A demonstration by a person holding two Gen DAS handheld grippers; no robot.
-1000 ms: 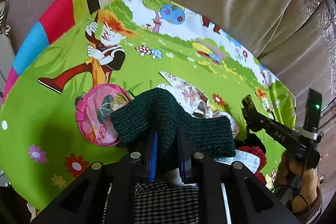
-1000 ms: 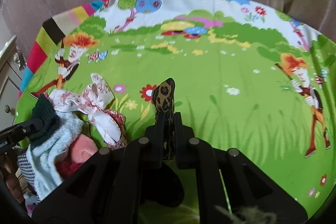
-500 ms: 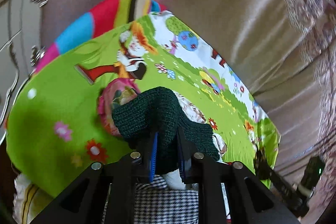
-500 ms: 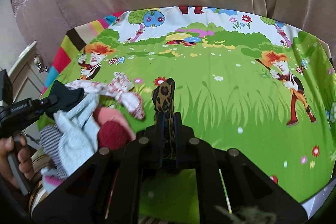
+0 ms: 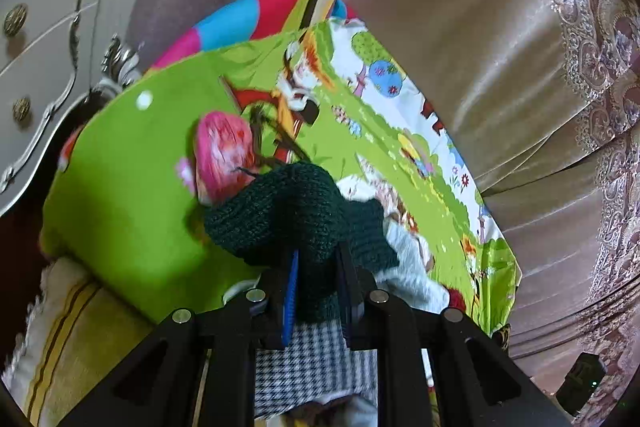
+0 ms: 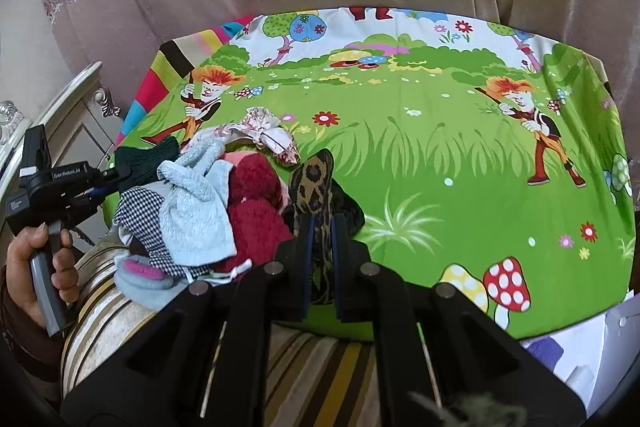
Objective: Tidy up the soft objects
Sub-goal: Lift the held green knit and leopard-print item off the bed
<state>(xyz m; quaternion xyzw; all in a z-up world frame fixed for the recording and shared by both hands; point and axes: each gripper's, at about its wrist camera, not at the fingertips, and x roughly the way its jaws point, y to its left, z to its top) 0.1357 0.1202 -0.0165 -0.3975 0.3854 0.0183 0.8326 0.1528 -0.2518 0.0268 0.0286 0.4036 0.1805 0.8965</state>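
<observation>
Beside the heap of soft items, left gripper fingers clamp a green knit; right gripper fingers pinch leopard-print fabric. Sorting seems barely begun, most pieces unsorted.

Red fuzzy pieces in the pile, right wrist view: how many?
2. One sits behind the leopard-print piece; the other lies nearer the camera, beside the light blue cloth. They may be parts of one item, and more could be buried underneath.

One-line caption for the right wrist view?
Right gripper clamps a leopard-print cloth beside a pile of soft items on a cartoon mat.
</observation>
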